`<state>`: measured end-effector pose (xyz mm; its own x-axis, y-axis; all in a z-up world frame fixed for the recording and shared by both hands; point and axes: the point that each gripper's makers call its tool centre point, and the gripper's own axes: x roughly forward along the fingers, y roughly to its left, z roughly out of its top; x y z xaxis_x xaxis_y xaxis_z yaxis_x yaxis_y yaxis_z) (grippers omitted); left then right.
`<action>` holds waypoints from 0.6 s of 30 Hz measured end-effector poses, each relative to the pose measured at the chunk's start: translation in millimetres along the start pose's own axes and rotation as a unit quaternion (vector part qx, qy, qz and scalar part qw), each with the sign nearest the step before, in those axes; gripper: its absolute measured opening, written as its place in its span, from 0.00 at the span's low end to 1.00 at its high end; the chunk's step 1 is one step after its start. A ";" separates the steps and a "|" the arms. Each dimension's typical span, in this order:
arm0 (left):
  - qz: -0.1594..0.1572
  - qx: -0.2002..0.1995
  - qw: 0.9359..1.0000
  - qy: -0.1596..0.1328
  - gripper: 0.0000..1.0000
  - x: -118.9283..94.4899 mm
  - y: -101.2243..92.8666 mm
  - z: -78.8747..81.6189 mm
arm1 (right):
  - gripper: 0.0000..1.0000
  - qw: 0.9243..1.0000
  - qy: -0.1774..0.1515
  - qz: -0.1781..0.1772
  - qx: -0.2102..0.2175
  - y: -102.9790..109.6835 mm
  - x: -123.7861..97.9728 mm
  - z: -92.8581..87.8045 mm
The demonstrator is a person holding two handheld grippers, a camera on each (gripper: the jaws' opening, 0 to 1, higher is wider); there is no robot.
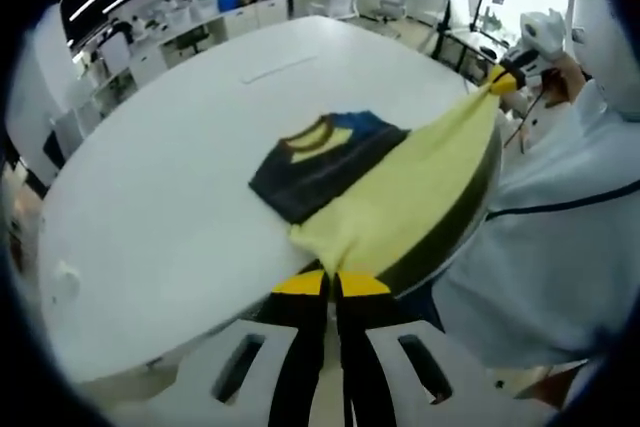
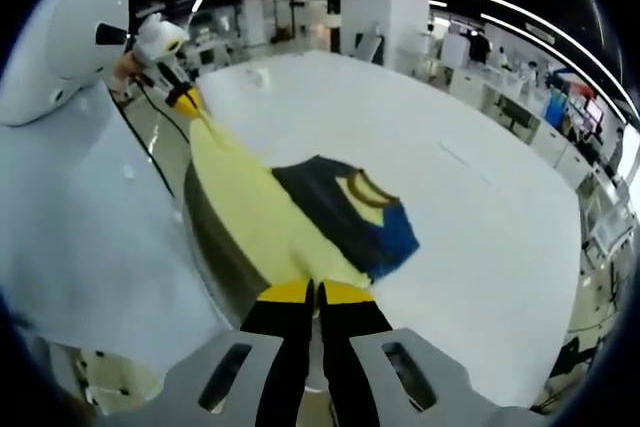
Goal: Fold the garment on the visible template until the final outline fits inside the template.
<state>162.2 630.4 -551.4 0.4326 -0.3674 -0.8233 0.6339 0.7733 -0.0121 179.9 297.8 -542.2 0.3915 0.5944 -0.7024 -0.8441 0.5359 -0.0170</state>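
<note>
While both claws pinch garment (image 1: 400, 187) (hem stretched), collar on table (image 1: 180, 147).

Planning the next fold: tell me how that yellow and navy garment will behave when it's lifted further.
The garment is probably floppy: its yellow part hangs stretched between the left gripper and the right gripper. It likely sags once tension drops. It seems light, since the navy part drapes flat on the white table and may drag along.
</note>
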 end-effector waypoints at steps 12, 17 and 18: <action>-0.010 0.011 1.000 0.000 0.00 -7.3 -5.1 1.7 | 0.03 1.000 0.000 0.006 -0.010 4.6 -6.8 2.8; -0.004 0.008 1.000 -0.002 0.00 -8.9 -2.9 1.4 | 0.03 1.000 -0.005 0.009 -0.011 6.5 -9.3 5.2; -0.004 0.008 1.000 -0.001 0.00 -9.0 -2.9 0.8 | 0.03 1.000 -0.005 0.010 -0.012 7.2 -9.4 5.8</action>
<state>157.0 631.0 -543.4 0.4282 -0.3750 -0.8222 0.6477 0.7619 -0.0101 172.2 299.6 -531.5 0.3770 0.6109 -0.6962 -0.8606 0.5090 -0.0194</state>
